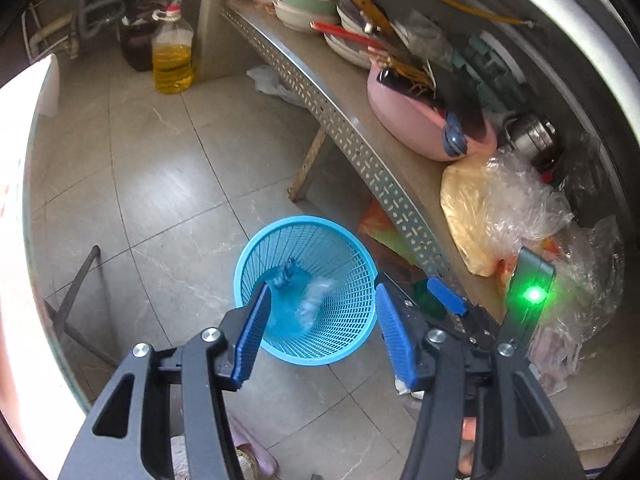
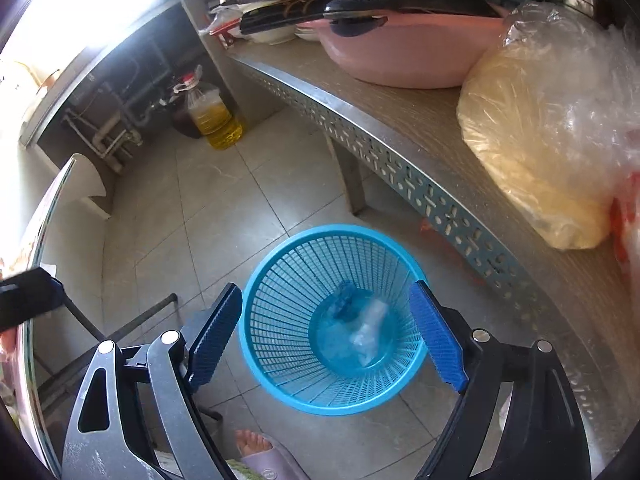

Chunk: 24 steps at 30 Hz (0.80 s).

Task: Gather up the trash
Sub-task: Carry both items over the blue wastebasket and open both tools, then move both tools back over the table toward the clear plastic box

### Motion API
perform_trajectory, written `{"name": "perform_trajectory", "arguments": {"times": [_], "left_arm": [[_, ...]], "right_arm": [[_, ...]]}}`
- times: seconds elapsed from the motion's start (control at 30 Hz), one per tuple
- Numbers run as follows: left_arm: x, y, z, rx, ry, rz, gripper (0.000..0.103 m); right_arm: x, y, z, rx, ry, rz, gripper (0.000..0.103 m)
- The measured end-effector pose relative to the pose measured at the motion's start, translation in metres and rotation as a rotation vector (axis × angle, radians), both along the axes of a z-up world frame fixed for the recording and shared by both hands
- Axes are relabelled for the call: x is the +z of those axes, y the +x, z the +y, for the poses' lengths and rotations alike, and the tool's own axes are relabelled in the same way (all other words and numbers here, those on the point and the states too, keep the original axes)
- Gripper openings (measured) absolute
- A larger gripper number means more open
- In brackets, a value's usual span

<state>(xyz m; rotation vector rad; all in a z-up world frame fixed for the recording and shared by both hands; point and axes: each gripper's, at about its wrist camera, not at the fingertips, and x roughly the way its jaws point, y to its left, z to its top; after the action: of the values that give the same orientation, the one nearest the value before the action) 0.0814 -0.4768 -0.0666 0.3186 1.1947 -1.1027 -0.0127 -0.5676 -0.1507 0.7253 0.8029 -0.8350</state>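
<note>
A round blue mesh waste basket (image 1: 304, 221) (image 2: 344, 229) stands on the grey tiled floor beside a low shelf. On its bottom lie a crumpled blue scrap (image 1: 286, 274) (image 2: 342, 300) and a clear plastic wrapper (image 1: 314, 302) (image 2: 370, 330). My left gripper (image 1: 322, 292) hangs over the basket's mouth, open, nothing between its blue pads. My right gripper (image 2: 325, 286) hovers over the same basket, open wide and empty. One pad (image 1: 446, 296) of the right gripper shows in the left wrist view, close beside the left one, under a green light.
A shelf with a perforated metal edge (image 1: 352, 140) (image 2: 432, 196) carries a pink basin (image 1: 420, 120) (image 2: 400, 56), dishes and plastic bags (image 1: 508, 208) (image 2: 540, 140). An oil bottle (image 1: 173, 56) (image 2: 212, 116) stands at the back. A person's slippered foot (image 2: 256, 452) is near the basket.
</note>
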Motion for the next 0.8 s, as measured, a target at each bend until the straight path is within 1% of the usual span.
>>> {"name": "perform_trajectory", "arguments": {"times": [0.07, 0.13, 0.2, 0.23, 0.3, 0.33, 0.4, 0.5, 0.63, 0.7, 0.8], "left_arm": [[0.011, 0.0, 0.011, 0.004, -0.014, -0.009, 0.053], [0.022, -0.002, 0.023, 0.012, -0.03, -0.025, 0.056], [0.034, -0.004, 0.04, 0.035, -0.052, -0.049, 0.064], [0.04, -0.005, 0.05, 0.046, -0.069, -0.061, 0.066], [0.05, -0.008, 0.073, 0.078, -0.094, -0.09, 0.074], [0.055, -0.01, 0.085, 0.093, -0.109, -0.102, 0.075], [0.062, -0.012, 0.108, 0.128, -0.116, -0.118, 0.081], [0.073, -0.014, 0.145, 0.188, -0.146, -0.13, 0.085], [0.084, -0.016, 0.186, 0.236, -0.179, -0.166, 0.087], [0.086, -0.016, 0.202, 0.263, -0.18, -0.175, 0.091], [0.086, -0.013, 0.223, 0.282, -0.169, -0.163, 0.093]], "right_arm": [[0.004, -0.003, 0.003, -0.005, -0.014, -0.008, 0.082], [0.01, -0.006, 0.008, -0.007, -0.03, -0.019, 0.082], [0.019, -0.013, 0.018, -0.017, -0.039, -0.032, 0.082], [0.024, -0.018, 0.024, -0.017, -0.04, -0.044, 0.082], [0.034, -0.021, 0.037, -0.001, -0.046, -0.056, 0.082], [0.039, -0.023, 0.044, 0.009, -0.055, -0.059, 0.084], [0.05, -0.025, 0.061, 0.035, -0.077, -0.058, 0.086], [0.066, -0.026, 0.086, 0.071, -0.111, -0.054, 0.091], [0.091, -0.016, 0.112, 0.132, -0.177, -0.044, 0.093], [0.104, -0.007, 0.121, 0.158, -0.22, -0.039, 0.095], [0.119, 0.002, 0.134, 0.181, -0.262, -0.042, 0.095]]}}
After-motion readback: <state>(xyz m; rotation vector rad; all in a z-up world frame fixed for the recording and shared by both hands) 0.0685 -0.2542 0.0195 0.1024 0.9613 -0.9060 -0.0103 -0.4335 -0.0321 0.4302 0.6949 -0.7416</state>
